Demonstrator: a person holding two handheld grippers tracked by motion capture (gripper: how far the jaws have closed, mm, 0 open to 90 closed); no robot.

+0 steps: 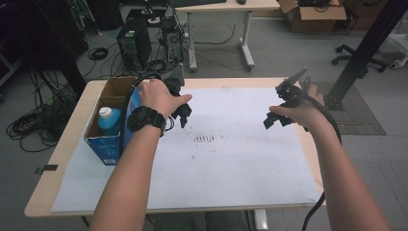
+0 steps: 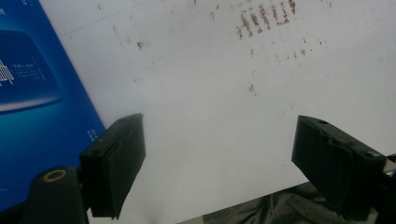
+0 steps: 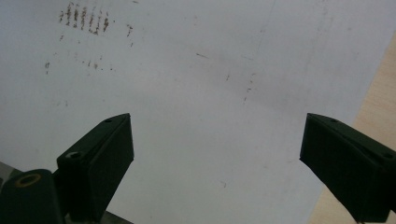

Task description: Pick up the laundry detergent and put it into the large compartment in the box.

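beside left tool, blue box, open-topped

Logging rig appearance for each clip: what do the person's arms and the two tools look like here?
Both forearms are bare, with no sleeves. A chunky black watch sits on the left wrist. The left tool and right tool are black, each with two blocky, flat-faced jaws; a brass-coloured ring marks the base of one jaw. A grey three-cornered plate tops the right tool, and a thick black cable trails along that forearm.
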